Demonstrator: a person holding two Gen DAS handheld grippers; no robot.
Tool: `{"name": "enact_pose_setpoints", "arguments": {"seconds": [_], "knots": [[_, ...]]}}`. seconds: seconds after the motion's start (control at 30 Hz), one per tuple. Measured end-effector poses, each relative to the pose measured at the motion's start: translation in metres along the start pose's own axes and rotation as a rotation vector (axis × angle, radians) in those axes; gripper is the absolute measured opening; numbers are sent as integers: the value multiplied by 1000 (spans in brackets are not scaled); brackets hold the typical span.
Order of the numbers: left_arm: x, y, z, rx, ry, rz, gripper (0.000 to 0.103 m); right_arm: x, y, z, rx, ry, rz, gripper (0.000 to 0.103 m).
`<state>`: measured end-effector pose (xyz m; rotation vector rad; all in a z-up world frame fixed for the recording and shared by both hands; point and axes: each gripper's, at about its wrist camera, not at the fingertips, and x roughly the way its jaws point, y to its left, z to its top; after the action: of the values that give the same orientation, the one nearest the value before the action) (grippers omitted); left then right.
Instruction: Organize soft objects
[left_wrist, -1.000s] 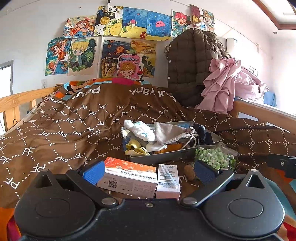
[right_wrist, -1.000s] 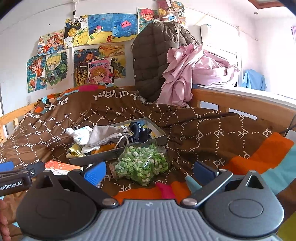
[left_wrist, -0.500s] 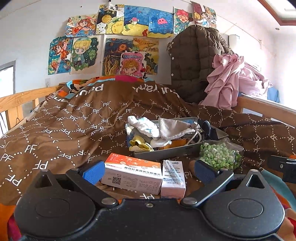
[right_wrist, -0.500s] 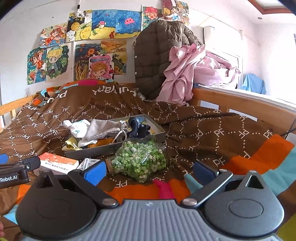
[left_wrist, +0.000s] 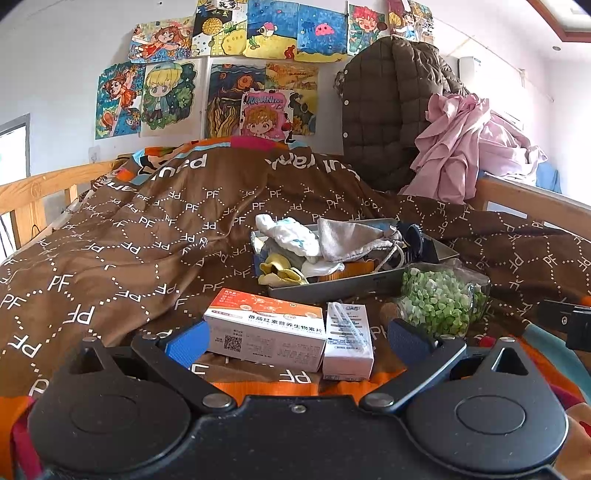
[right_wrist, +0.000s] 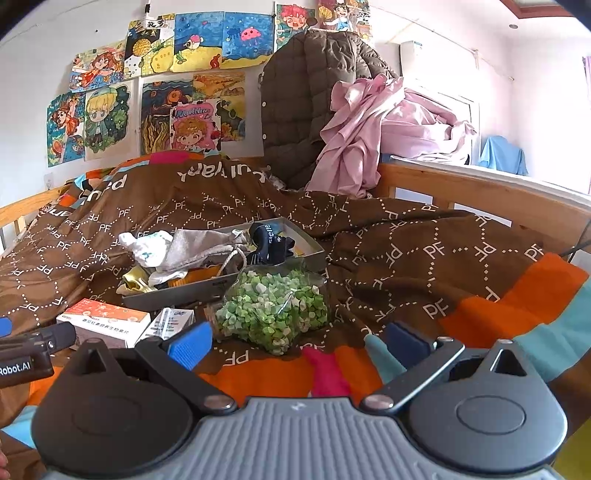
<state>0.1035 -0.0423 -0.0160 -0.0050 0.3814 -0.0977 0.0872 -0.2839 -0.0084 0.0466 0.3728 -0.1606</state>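
Tray (left_wrist: 332, 286): grey, shallow, resting on the brown patterned quilt (left_wrist: 122, 236) in the middle of the bed, heaped with soft things.
Soft items in tray: white cloth with blue marks (left_wrist: 291, 234) at the back left, grey drawstring pouch (left_wrist: 351, 240) draped across the middle, yellow fabric piece (left_wrist: 279, 271) hanging at the front left corner, dark navy socks (right_wrist: 269, 242) at the right end.
Jar (right_wrist: 273, 314): clear, lying on its side just in front of the tray's right corner, filled with small green and white pieces; cork end toward the boxes.
Boxes: orange-and-white carton (left_wrist: 264, 328) lying flat in front of the tray, with a smaller white carton (left_wrist: 347, 338) touching its right side.
Left gripper (left_wrist: 297, 338): blue-padded fingers spread wide, empty, low over the quilt with both cartons between and just beyond the tips.
Right gripper (right_wrist: 299, 343): fingers spread wide, holding nothing, aimed at the jar, which lies just ahead of the tips.
Neighbour view: part of the left gripper's black body shows at the left edge of the right wrist view.
Background: wooden bed rail (right_wrist: 480, 199), brown quilted jacket (left_wrist: 391, 107) and pink cloth (left_wrist: 458, 144) piled at the far right, colourful drawings (left_wrist: 236, 74) on the wall.
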Motion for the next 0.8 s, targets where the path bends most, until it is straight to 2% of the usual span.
{"name": "enact_pose_setpoints", "arguments": {"seconds": [0.8], "knots": [[2,1,-6,12,7,6,102,6,9,-6,-27,17,31,103]]}}
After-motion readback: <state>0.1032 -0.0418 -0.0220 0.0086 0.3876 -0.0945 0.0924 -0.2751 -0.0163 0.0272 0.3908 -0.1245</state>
